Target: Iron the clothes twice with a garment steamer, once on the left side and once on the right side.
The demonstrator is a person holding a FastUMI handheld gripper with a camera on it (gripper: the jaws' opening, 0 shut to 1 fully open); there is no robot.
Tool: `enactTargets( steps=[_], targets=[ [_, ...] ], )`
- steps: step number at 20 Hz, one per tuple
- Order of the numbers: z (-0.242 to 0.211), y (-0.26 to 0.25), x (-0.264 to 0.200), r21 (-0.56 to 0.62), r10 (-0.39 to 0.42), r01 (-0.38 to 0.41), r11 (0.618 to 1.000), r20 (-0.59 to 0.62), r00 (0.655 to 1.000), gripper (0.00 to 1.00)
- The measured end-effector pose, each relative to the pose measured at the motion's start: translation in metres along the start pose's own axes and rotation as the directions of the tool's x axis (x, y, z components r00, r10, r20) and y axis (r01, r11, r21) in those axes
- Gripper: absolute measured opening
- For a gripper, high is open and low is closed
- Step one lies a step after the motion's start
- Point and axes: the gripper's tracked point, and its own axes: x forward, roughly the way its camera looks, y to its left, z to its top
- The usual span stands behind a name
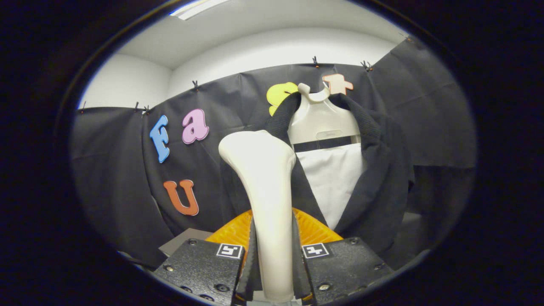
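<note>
The hand-held gripper [275, 272] is clamped on the handle of the garment steamer [265, 191], both fingers pressing its white stem, the head rising ahead of them. Beyond hangs the dark jacket [378, 170] on its white hanger form [323, 123], apparently a gap away from the head. This looks like the approach to a pass; next, the steamer head must close onto one front panel and run along it.

Even, fairly bright light falls from a ceiling lamp [199, 8] at upper left. The picture is sharp at centre, with fisheye bending toward the edges and mild glare on the white steamer handle [265, 178].
</note>
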Motion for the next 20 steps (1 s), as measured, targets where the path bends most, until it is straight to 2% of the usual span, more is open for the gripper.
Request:
enactTargets(
  steps=[8, 20],
  targets=[
    [-0.013, -0.006, 0.001, -0.064, -0.065, 0.066, 0.996, 0.022, 0.998, 0.38],
    [-0.082, -0.040, -0.009, -0.090, -0.190, 0.183, 0.979, -0.070, 0.979, 0.38]
  ],
)
